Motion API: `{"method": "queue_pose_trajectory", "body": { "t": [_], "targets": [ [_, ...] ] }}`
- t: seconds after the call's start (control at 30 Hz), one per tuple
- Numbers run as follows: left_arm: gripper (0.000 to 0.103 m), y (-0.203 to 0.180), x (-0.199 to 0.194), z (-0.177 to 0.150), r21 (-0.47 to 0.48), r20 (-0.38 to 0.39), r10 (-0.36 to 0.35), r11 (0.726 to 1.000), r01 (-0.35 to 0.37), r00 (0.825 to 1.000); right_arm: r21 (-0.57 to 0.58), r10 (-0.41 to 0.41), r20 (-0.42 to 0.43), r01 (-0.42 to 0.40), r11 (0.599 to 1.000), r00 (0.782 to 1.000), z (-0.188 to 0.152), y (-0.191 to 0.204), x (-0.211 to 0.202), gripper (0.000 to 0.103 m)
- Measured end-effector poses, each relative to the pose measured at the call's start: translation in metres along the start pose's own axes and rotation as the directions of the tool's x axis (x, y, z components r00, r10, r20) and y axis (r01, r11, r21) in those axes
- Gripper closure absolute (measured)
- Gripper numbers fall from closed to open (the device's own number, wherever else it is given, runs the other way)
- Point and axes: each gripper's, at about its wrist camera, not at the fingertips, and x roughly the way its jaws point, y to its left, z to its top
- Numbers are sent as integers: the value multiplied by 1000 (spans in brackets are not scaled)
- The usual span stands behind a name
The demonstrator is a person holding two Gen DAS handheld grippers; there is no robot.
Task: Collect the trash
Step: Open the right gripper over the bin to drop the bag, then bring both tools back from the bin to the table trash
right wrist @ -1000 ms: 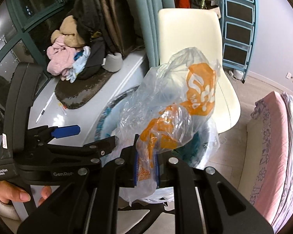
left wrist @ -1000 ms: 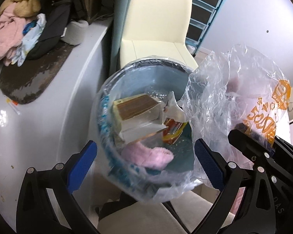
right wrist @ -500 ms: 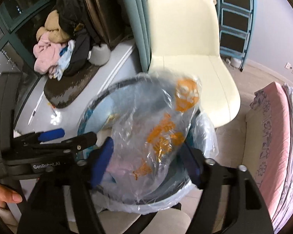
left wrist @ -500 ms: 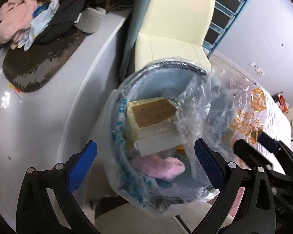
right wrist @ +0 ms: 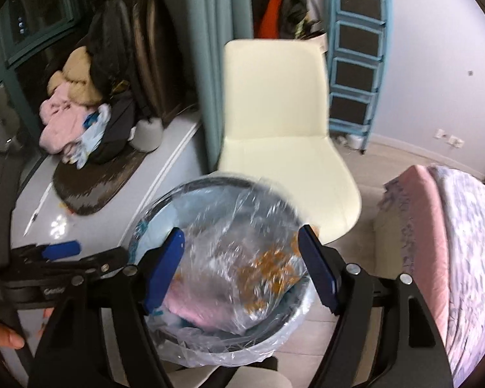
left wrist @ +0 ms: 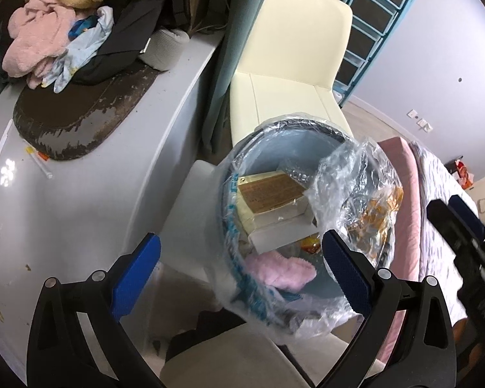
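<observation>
A round grey trash bin (left wrist: 276, 135) lined with clear plastic stands below both grippers. In it lie a cardboard box (left wrist: 270, 189), a pink fluffy piece (left wrist: 281, 271) and a crumpled clear plastic bag with orange print (left wrist: 355, 194). My left gripper (left wrist: 241, 274) is open above the bin's left rim, nothing between its blue pads. My right gripper (right wrist: 241, 270) is open too, hovering over the plastic bag (right wrist: 245, 258), which rests loose in the bin (right wrist: 210, 181) and touches neither pad. The left gripper (right wrist: 61, 249) shows at the left of the right wrist view.
A cream chair (right wrist: 274, 123) stands right behind the bin. A white ledge (left wrist: 80, 194) on the left carries a dark mat and a pile of clothes (left wrist: 51, 38). A blue step ladder (right wrist: 355, 80) leans at the back wall. A pink-covered bed (right wrist: 452, 242) lies to the right.
My right gripper has opened and let go of the plastic bag, which has dropped into the bin. The left gripper has drawn back to the left of the bin.
</observation>
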Motion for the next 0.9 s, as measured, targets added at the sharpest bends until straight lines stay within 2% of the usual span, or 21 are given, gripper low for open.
{"method": "queue_pose_trajectory", "body": {
  "t": [0.13, 0.33, 0.63, 0.9],
  "targets": [
    [6, 12, -12, -6, -14, 6, -24, 1000, 24, 1000, 20, -33, 30, 32, 999, 999, -1, 8, -9, 33],
    [6, 33, -31, -16, -35, 25, -23, 999, 24, 999, 2, -26, 75, 26, 1000, 997, -5, 30, -25, 33],
    [6, 80, -52, -47, -100, 21, 5, 995, -3, 1000, -74, 56, 27, -53, 996, 998, -20, 80, -27, 33],
    [6, 124, -69, -75, -178, 18, 25, 984, -22, 1000, -163, 141, -73, -151, 975, 987, -41, 137, -21, 33]
  ]
}}
